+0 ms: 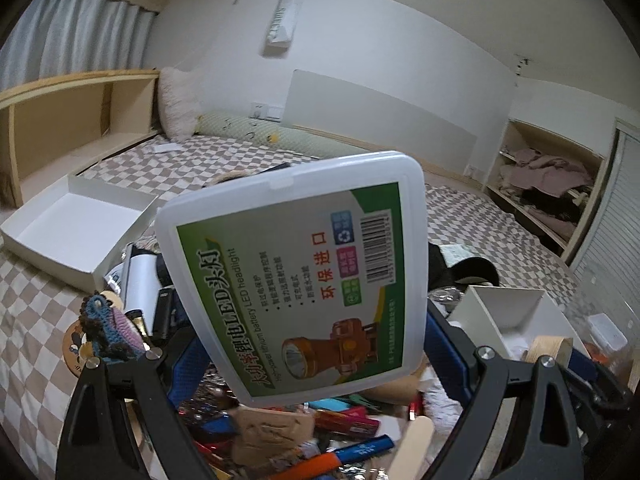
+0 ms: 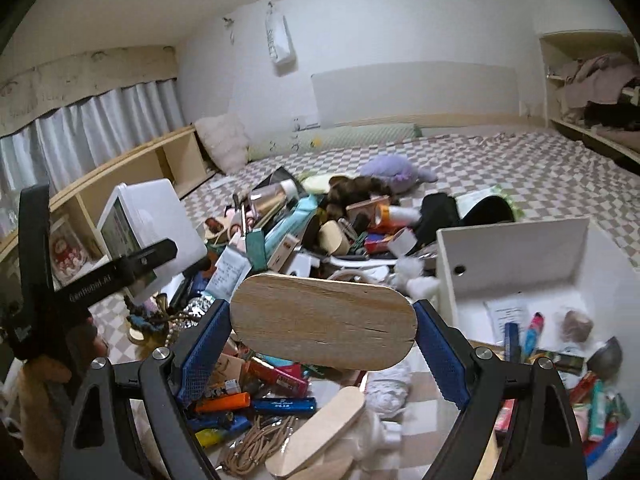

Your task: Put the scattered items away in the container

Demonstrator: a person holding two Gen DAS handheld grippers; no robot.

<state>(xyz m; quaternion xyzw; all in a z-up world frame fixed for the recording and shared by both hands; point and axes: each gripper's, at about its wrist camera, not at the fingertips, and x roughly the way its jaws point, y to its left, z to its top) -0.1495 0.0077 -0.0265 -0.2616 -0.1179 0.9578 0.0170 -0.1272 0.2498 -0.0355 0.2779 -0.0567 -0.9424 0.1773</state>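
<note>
My left gripper (image 1: 316,344) is shut on a flat translucent plastic headlight box (image 1: 296,272) with a green label, held tilted above the clutter; the same plastic box (image 2: 156,216) and the left gripper's black body show at the left of the right wrist view. My right gripper (image 2: 322,324) is shut on an oval wooden board (image 2: 324,322), lifted over the pile. The white container (image 2: 516,276) stands to the right, open, with several small items on its floor. In the left wrist view that white container (image 1: 508,312) sits at right behind the box.
A heap of scattered items (image 2: 320,232) covers the checkered bed (image 2: 500,168): pens, lighters, a wooden stick (image 2: 320,432), hair ties, a purple plush (image 2: 396,170). A shallow white box lid (image 1: 76,232) lies at left. Shelves line both sides.
</note>
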